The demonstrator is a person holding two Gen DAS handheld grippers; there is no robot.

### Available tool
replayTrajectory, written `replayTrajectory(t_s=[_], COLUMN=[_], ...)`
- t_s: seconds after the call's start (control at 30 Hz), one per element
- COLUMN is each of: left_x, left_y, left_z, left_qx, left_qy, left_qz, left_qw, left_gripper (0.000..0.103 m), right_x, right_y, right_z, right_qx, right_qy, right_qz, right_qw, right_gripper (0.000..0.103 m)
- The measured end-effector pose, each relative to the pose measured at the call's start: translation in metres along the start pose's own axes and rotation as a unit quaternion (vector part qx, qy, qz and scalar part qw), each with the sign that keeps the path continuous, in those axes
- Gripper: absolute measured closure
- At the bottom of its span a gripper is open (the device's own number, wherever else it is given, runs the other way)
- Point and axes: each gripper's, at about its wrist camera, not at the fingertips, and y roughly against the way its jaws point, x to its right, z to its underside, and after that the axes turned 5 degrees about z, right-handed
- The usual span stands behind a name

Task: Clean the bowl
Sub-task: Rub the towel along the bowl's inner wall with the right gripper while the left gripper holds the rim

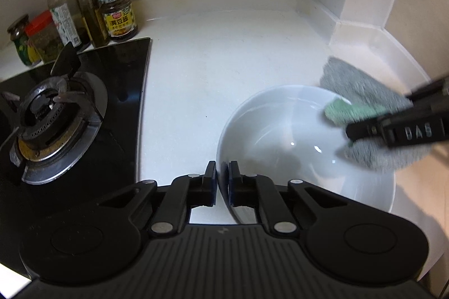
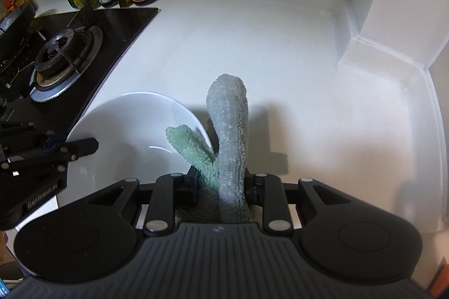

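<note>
**A:** Item one, the bowl (image 1: 280,136): what are you holding there?

**B:** You are gripping a round white glazed bowl, smooth and glossy, catching small highlights inside. It is sitting on the white countertop (image 1: 224,60), just right of the black glass hob (image 1: 123,102). Your left gripper (image 1: 223,181) is pinching its near rim, one finger inside the wall and one outside.

**A:** Item two, the cloth (image 2: 230,130)?

**B:** You are clenching a folded terry cloth in your right gripper (image 2: 220,186); it is looped and fuzzy, grey on one face and mint green on the other. The green corner is lying over the bowl's right rim, touching the inner wall, while the grey fold is standing upright outside it.

**A:** Surroundings?

**B:** You are working beside a gas burner (image 1: 53,119) with a dark metal ring and grate. Beyond the hob, glass jars and bottles (image 1: 84,15) are standing clustered against the beige wall.
</note>
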Motion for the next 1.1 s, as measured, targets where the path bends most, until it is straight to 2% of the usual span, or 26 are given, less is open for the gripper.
replayTrajectory(t_s=[0.13,0.4,0.5,0.63,0.77,0.9,1.0,1.1], left_x=[0.000,0.007,0.008,0.012,0.020,0.016,0.014,0.013], left_y=[-0.003,-0.001,0.000,0.004,0.006,0.005,0.003,0.002], left_z=[0.000,-0.001,0.001,0.004,0.004,0.001,-0.001,-0.003], left_qx=[-0.003,-0.005,-0.010,-0.019,-0.027,-0.029,-0.023,-0.019], left_qy=[0.017,0.019,0.019,0.010,-0.017,-0.005,0.006,0.022], left_qz=[-0.008,-0.013,-0.014,-0.009,-0.004,-0.010,-0.025,-0.033], left_qw=[0.9998,0.9997,0.9997,0.9997,0.9995,0.9995,0.9994,0.9990], left_gripper=[0.098,0.093,0.096,0.096,0.086,0.090,0.097,0.097], right_x=[-0.001,-0.003,-0.004,0.007,0.021,0.022,0.022,0.021], right_y=[0.006,0.028,0.034,0.025,0.000,-0.013,-0.012,-0.006], right_z=[0.011,0.050,0.064,0.050,0.014,-0.014,-0.010,0.006], right_qx=[-0.011,-0.012,-0.011,-0.009,-0.024,-0.033,-0.033,-0.036], right_qy=[-0.022,-0.098,-0.128,-0.127,-0.093,-0.070,-0.092,-0.128], right_qz=[0.005,-0.021,-0.034,-0.020,-0.020,-0.017,-0.024,-0.032], right_qw=[1.000,0.995,0.991,0.992,0.995,0.997,0.995,0.991], right_gripper=[0.081,0.081,0.080,0.081,0.082,0.082,0.081,0.081])
